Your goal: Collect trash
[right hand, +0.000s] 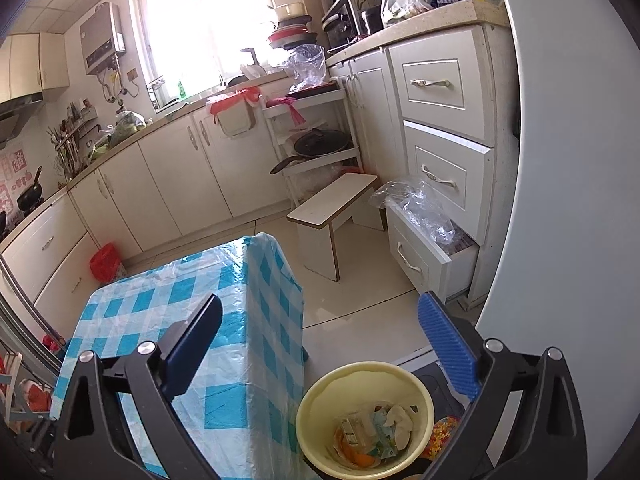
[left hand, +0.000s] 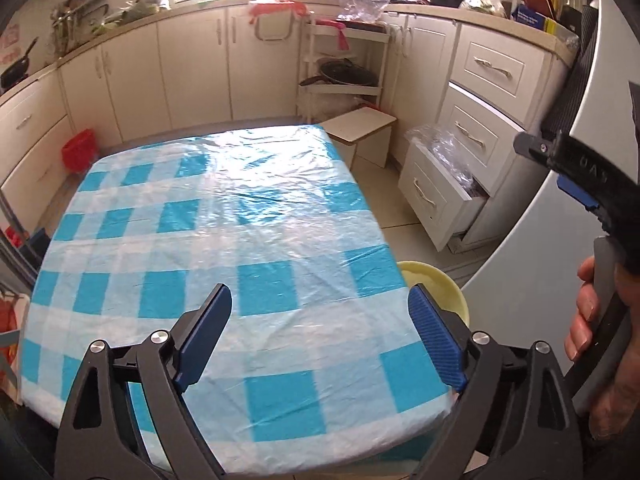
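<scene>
Here, trash (right hand: 374, 430) fills the bin (right hand: 316, 390) beside the table (right hand: 168, 300).

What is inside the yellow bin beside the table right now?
The yellow bin holds crumpled paper, a small carton and orange scraps piled at its bottom. Anything under that pile is covered. Both claws are open and empty.

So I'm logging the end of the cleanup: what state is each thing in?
left gripper: open, holding nothing
right gripper: open, holding nothing
yellow bin: upright on the floor, trash inside
table: covered by checked cloth
bottom drawer: pulled open
</scene>
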Available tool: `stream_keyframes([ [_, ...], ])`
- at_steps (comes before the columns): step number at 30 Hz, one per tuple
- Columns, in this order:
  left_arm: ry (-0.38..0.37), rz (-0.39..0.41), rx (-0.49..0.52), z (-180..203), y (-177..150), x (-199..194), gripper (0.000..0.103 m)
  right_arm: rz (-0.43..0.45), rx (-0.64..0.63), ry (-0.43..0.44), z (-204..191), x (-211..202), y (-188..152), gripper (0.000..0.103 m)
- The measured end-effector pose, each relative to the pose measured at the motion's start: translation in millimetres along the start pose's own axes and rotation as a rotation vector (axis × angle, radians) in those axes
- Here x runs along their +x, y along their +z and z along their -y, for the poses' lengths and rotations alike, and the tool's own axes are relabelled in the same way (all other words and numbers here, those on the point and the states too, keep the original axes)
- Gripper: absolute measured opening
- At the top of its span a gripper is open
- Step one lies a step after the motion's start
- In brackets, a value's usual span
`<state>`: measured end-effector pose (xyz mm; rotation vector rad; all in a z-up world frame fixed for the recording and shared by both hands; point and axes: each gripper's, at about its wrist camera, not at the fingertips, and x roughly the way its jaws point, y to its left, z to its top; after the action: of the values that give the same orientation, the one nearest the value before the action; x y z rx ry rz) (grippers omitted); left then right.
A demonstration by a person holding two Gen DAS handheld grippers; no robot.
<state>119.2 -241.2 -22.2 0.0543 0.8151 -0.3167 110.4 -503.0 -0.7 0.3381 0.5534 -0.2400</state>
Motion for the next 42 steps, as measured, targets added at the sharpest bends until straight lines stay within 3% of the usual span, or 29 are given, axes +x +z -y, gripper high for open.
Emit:
stream_keyframes([
  [6, 0.028, 0.009, -0.062, -51.3, -12.0, -32.4, 0.091, -0.016, -0.066, 0.015, -31.3, -14.3, -32.3, 0.096],
  [19, 0.055, 0.034, -0.052, -90.7, -36.6, -70.6, 0.093, 0.001, -0.125, -0.014, -73.3, -41.2, -75.8, 0.096],
  [33, 0.070, 0.068, -0.038, -106.8, -51.9, -113.1, 0.094, -0.036, -0.160, 0.023, -109.8, -95.5, -103.2, 0.096],
  [42, 0.093, 0.094, -0.007, -101.3, -59.2, -142.5, 0.095, -0.055, -0.126, 0.019, -109.6, -134.8, -106.5, 0.096],
])
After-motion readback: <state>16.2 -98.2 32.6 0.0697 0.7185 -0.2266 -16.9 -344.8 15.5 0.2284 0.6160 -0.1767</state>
